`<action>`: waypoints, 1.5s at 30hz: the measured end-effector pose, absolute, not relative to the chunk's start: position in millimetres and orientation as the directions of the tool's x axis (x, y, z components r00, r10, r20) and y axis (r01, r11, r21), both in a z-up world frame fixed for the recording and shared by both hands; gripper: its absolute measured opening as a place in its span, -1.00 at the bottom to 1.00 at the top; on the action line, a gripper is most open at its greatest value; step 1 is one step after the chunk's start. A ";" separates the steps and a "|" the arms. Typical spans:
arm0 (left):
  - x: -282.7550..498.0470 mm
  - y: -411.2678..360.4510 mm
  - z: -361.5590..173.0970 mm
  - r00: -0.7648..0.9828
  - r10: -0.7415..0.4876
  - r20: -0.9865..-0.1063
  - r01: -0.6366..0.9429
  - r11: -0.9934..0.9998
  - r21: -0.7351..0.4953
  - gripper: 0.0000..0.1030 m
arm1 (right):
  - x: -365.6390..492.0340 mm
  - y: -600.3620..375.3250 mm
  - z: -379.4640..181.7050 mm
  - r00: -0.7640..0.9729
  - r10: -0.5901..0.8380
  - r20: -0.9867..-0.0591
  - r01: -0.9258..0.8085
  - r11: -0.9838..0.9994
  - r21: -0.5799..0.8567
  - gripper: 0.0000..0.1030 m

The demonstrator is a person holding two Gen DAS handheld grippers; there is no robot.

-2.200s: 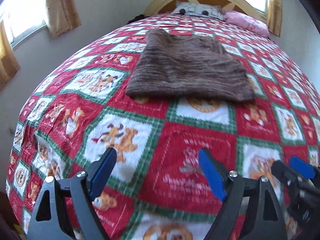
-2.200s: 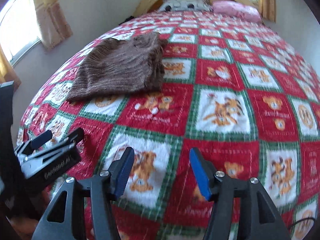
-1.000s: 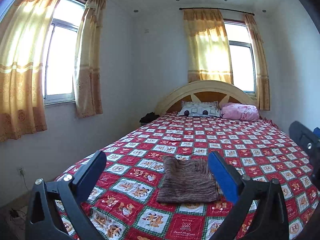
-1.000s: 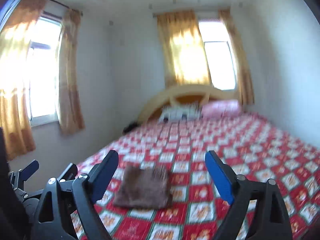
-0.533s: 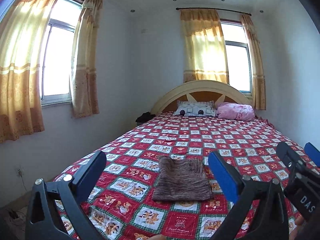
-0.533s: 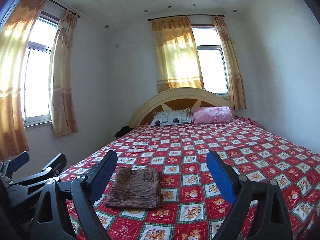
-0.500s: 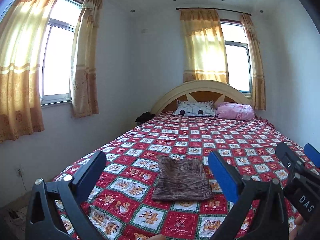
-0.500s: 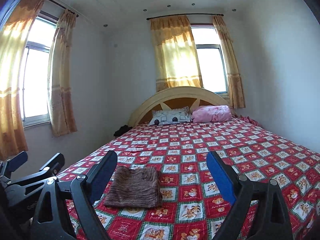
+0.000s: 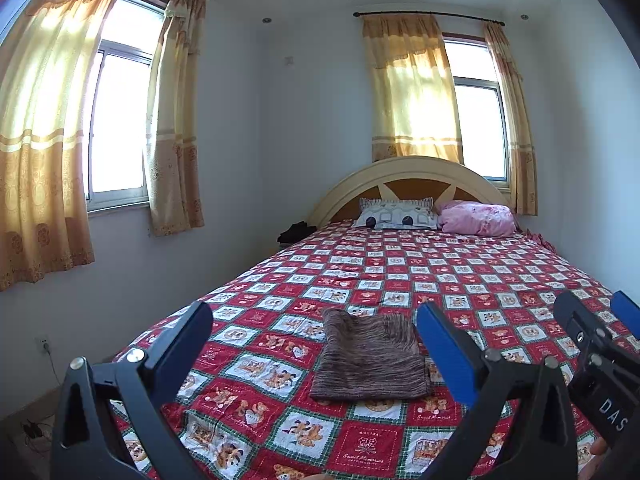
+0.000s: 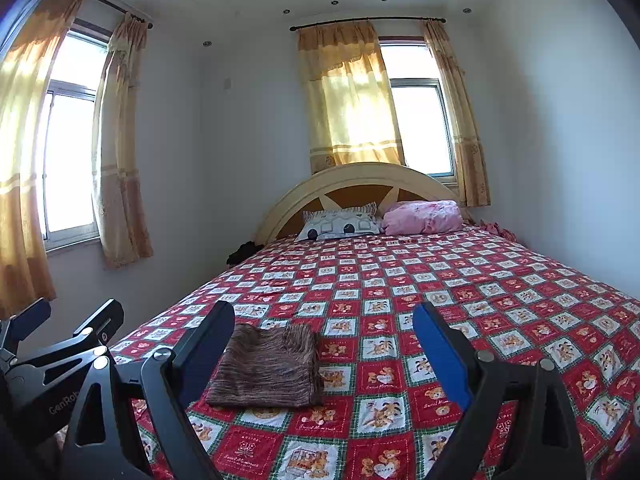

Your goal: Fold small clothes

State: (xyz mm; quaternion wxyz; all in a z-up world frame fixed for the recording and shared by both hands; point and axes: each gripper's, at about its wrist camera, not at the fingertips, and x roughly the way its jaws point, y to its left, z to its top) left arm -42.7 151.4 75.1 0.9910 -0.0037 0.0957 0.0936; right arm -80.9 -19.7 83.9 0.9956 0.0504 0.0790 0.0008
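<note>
A brown knitted garment (image 9: 370, 358) lies folded into a flat rectangle on the red checked bedspread (image 9: 460, 272), near the foot of the bed; it also shows in the right wrist view (image 10: 266, 366). My left gripper (image 9: 314, 340) is open and empty, held well back from the bed and above it. My right gripper (image 10: 324, 336) is open and empty too, held beside the left one. The right gripper shows at the right edge of the left wrist view (image 9: 596, 344), and the left gripper at the left edge of the right wrist view (image 10: 60, 340).
A patterned pillow (image 9: 396, 214) and a pink pillow (image 9: 476, 218) lie against the curved headboard (image 9: 408, 172). Curtained windows (image 9: 116, 120) stand on the left and back walls. A dark item (image 9: 294, 232) sits beside the bed's far left corner. A wall runs along the right.
Both grippers have pulled back and tilted up from just above the bedspread, so the whole room shows. In the last half second almost nothing moves. The garment stays folded in place.
</note>
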 end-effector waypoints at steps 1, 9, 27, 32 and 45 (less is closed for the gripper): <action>-42.5 151.7 75.1 0.963 0.187 -0.192 -0.188 0.982 0.011 1.00 | -80.8 -20.3 83.4 0.987 0.010 -0.160 0.007 0.995 0.103 0.77; -39.0 151.0 74.6 0.956 0.213 -0.201 -0.211 0.977 0.031 1.00 | -77.8 -24.9 79.3 0.984 0.009 -0.178 0.013 0.992 0.124 0.77; -33.4 151.9 71.2 0.949 0.233 -0.213 -0.232 0.972 0.031 1.00 | -76.9 -26.1 72.6 0.982 0.012 -0.188 0.013 0.991 0.130 0.77; -32.7 152.5 70.8 0.949 0.231 -0.215 -0.229 0.973 0.035 1.00 | -76.8 -26.0 72.2 0.982 0.011 -0.190 0.014 0.991 0.130 0.77; -29.6 152.7 66.5 0.942 0.237 -0.239 -0.238 0.971 0.024 1.00 | -76.2 -26.8 69.5 0.981 0.011 -0.196 0.016 0.991 0.134 0.77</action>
